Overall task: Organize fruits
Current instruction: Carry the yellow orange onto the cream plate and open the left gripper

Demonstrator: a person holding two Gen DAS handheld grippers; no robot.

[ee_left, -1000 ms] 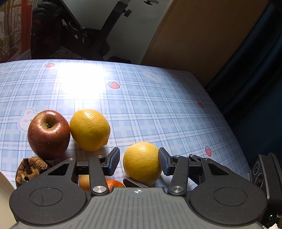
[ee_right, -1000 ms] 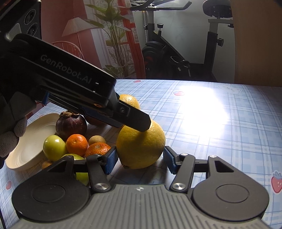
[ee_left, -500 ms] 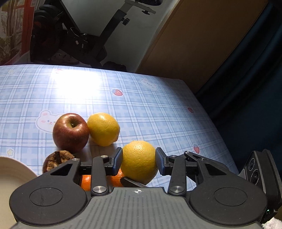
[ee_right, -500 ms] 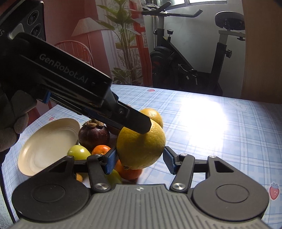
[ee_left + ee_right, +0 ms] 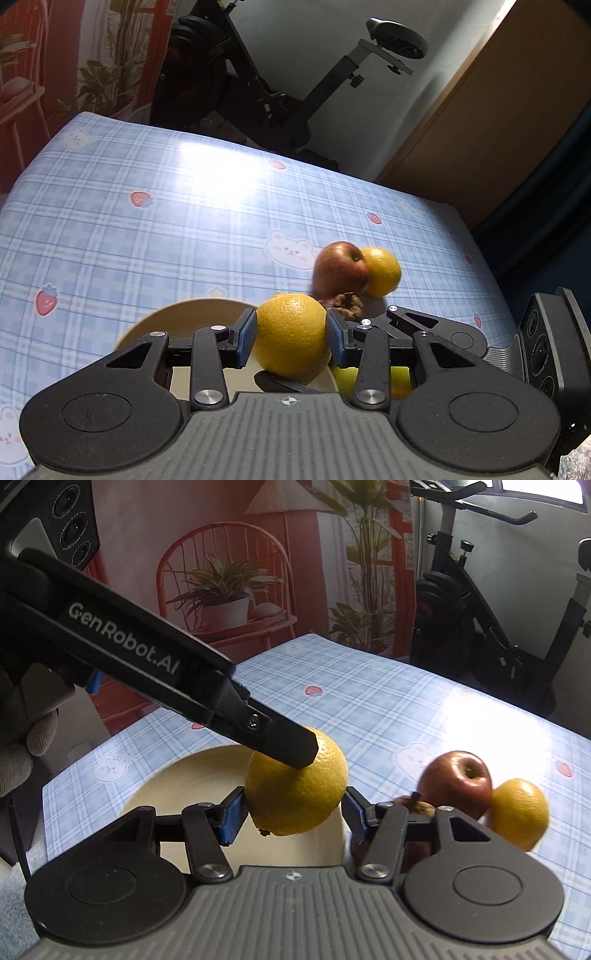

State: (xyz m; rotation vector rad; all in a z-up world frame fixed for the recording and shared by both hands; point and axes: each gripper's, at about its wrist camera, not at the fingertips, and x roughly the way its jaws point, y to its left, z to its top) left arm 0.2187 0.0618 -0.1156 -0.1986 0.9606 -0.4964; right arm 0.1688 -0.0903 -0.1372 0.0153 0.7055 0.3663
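Observation:
My left gripper (image 5: pixel 291 334) is shut on a yellow orange (image 5: pixel 291 336) and holds it above the cream plate (image 5: pixel 192 317). The same orange (image 5: pixel 295 794) shows between the jaws of my right gripper (image 5: pixel 293 818), with the left gripper's finger (image 5: pixel 273 738) pressed on its top; the right pads sit at its sides with a small gap on the right. A red apple (image 5: pixel 341 267), a second orange (image 5: pixel 382 271) and a dark mangosteen (image 5: pixel 347 304) lie on the table beyond the plate. The apple (image 5: pixel 456 782) and second orange (image 5: pixel 519 814) also show in the right wrist view.
The table has a blue plaid cloth (image 5: pixel 166 229). Green fruit (image 5: pixel 345 380) lies under the left gripper's right finger. An exercise bike (image 5: pixel 280 92) and a wooden door stand beyond the far edge. The plate (image 5: pixel 192 786) lies near the table's left corner.
Both grippers rose and swung left with the orange, from the fruit pile to above the plate. The apple and second orange now lie to the right.

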